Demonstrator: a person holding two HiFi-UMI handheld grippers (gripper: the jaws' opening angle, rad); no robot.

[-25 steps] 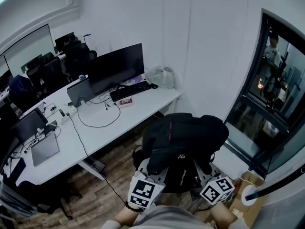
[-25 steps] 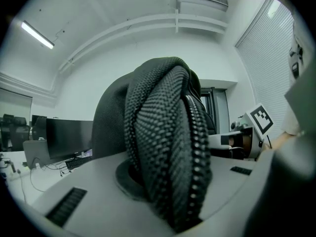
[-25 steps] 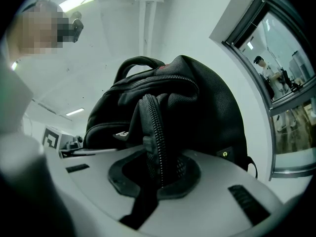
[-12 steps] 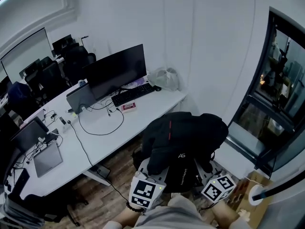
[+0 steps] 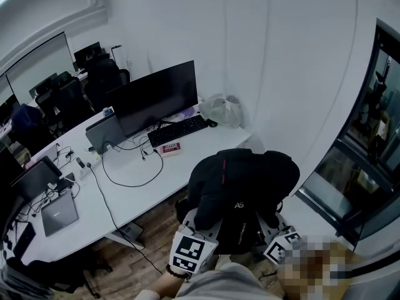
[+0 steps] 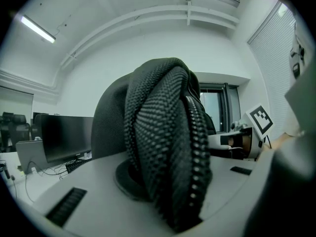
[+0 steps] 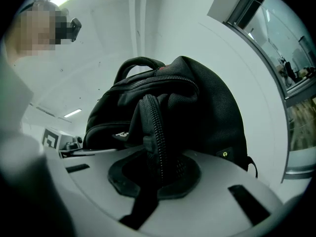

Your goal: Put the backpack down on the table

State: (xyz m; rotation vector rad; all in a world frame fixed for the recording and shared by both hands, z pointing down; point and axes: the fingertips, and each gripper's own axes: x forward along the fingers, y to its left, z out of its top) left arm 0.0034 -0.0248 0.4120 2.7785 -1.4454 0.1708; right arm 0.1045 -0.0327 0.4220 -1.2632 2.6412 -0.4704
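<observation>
A black backpack [image 5: 240,186] with a red stripe hangs in the air beside the right end of the white table [image 5: 194,158], above the wooden floor. Both grippers hold it from below. In the head view my left gripper [image 5: 199,225] and right gripper [image 5: 276,222] reach under it, and their fingertips are hidden. The left gripper [image 6: 165,196] is shut on a fold of black mesh backpack fabric [image 6: 163,142]. My right gripper [image 7: 155,179] is shut on a zippered fold of the backpack [image 7: 197,98].
On the table stand a dark monitor [image 5: 156,95], a keyboard [image 5: 178,130], a small red box [image 5: 170,147], a plastic bag [image 5: 222,109] and a laptop [image 5: 59,211] with cables. Office chairs [image 5: 94,80] stand behind. A dark window [image 5: 375,142] is at the right.
Both grippers have carried the backpack toward the table's right end. The table now looks nearer to it, and the window has slid toward the right edge of the head view.
</observation>
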